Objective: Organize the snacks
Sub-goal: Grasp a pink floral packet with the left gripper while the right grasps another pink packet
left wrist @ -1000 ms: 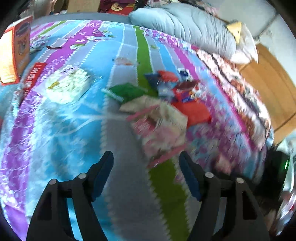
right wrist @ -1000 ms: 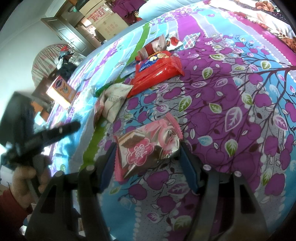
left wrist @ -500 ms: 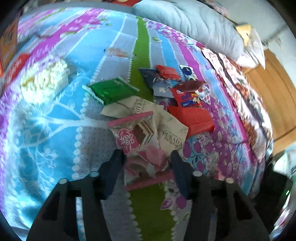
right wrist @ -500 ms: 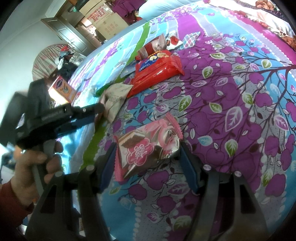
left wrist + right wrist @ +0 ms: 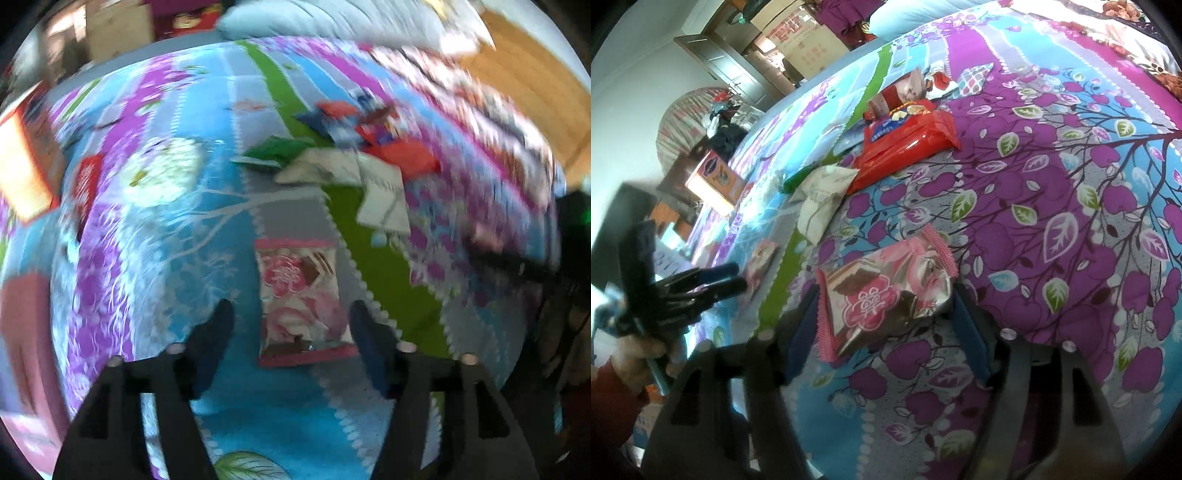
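Sprawling across a patterned bedspread [image 5: 1071, 177]: a loose heap of snack packets toward the far side, biggest among them a glossy red pack [image 5: 908, 142], likely slippery, lying crosswise. Nearer, between the jaws of the right gripper [image 5: 882, 325], a puffy pink flower-print packet [image 5: 886, 291], light, soft and crinkly, probably crushable; long axis running left to right, sealed pink edges at each end, best pinched across the middle or by a seam. Jaws opening, pads seemingly off the foil. Under the left gripper [image 5: 291, 332], a matching pink packet [image 5: 303, 299], pointing near to far, lying flat; jaws opening, not touching.
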Demonstrator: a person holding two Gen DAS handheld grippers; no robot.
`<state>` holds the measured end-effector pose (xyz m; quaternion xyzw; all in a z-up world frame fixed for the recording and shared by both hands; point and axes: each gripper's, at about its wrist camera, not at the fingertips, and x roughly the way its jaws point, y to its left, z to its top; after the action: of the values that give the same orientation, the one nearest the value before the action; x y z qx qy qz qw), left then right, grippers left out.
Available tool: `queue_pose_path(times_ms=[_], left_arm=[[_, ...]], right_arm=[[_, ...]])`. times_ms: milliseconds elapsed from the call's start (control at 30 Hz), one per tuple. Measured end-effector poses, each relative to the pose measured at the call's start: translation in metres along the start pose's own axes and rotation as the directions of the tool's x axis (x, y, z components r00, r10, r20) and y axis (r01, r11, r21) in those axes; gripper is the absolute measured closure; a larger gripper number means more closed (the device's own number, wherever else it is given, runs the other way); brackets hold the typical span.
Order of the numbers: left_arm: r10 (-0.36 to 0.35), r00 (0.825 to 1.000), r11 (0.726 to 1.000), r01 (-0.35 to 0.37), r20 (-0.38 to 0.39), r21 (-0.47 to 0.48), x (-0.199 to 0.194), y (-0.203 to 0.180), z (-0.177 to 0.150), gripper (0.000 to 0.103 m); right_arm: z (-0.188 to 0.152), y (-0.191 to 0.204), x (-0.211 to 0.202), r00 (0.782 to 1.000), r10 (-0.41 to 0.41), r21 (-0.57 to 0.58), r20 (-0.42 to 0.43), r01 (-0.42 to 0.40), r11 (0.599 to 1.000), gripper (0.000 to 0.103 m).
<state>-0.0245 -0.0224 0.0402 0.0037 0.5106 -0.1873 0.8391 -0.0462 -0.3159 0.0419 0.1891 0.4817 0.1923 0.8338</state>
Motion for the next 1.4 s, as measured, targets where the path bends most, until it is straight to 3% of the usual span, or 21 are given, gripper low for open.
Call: queue_pose_path(times_ms=[133,267,400,500,600,900,1100,1167,1200,1233,1300,1333,1400], left_arm=[[-0.012,0.998,0.997,0.017,0.059,-0.080,-0.002,0.007,-0.002,0.027],[0.017,0.999,0.998,-0.015,0.041,-0.067,0.010,0.001,-0.005,0.027],[0.025,0.999,0.996,-0.022,0.040,-0.082,0.016,-0.002,-0.006,0.027],[0.028,0.999,0.996,-0.024,0.047,-0.089,0.020,-0.002,-0.007,0.026],[0.023,0.998,0.996,-0.018,0.051,-0.093,0.020,-0.001,-0.008,0.026],[0.005,0.998,0.995,0.000,0.058,-0.095,0.019,-0.001,-0.011,0.024],[0.018,0.998,0.996,-0.013,0.063,-0.087,0.020,-0.005,-0.013,0.023],[0.046,0.997,0.996,-0.041,0.060,-0.073,0.020,-0.007,-0.014,0.028],[0.062,0.996,0.996,-0.058,0.059,-0.069,0.021,-0.007,-0.014,0.035],[0.073,0.996,0.996,-0.069,0.059,-0.063,0.021,-0.007,-0.014,0.050],[0.075,0.995,0.995,-0.072,0.058,-0.062,0.019,-0.006,-0.013,0.057],[0.067,0.996,0.996,-0.062,0.058,-0.068,0.017,-0.005,-0.013,0.059],[0.062,0.995,0.996,-0.057,0.075,-0.063,0.010,-0.006,-0.012,0.060]], right_arm=[[0.000,0.012,0.003,1.000,-0.017,-0.021,-0.007,0.017,1.000,0.026],[-0.003,0.035,-0.006,0.987,-0.154,-0.062,0.034,0.156,0.986,0.025],[-0.014,0.045,-0.022,0.980,-0.178,0.019,0.092,0.177,0.984,0.025],[-0.020,0.060,-0.018,0.984,-0.162,0.001,0.070,0.162,0.987,0.022],[-0.022,0.070,0.001,0.987,-0.158,-0.066,0.009,0.158,0.985,0.007],[-0.021,0.088,0.004,0.996,-0.079,-0.101,-0.052,0.073,0.992,0.007],[-0.031,0.095,0.023,0.972,-0.214,-0.226,-0.093,0.189,0.956,0.008],[-0.033,0.091,0.028,0.967,-0.237,-0.228,-0.094,0.211,0.951,0.017],[-0.034,0.089,0.031,0.967,-0.238,-0.215,-0.092,0.214,0.953,0.022],[-0.036,0.088,0.030,0.970,-0.231,-0.198,-0.080,0.212,0.957,0.030],[-0.036,0.084,0.027,0.970,-0.234,-0.174,-0.060,0.221,0.960,0.040],[-0.036,0.087,0.026,0.970,-0.237,-0.166,-0.047,0.226,0.960,0.057],[-0.033,0.088,0.020,0.973,-0.230,-0.158,-0.025,0.223,0.962,0.065]])
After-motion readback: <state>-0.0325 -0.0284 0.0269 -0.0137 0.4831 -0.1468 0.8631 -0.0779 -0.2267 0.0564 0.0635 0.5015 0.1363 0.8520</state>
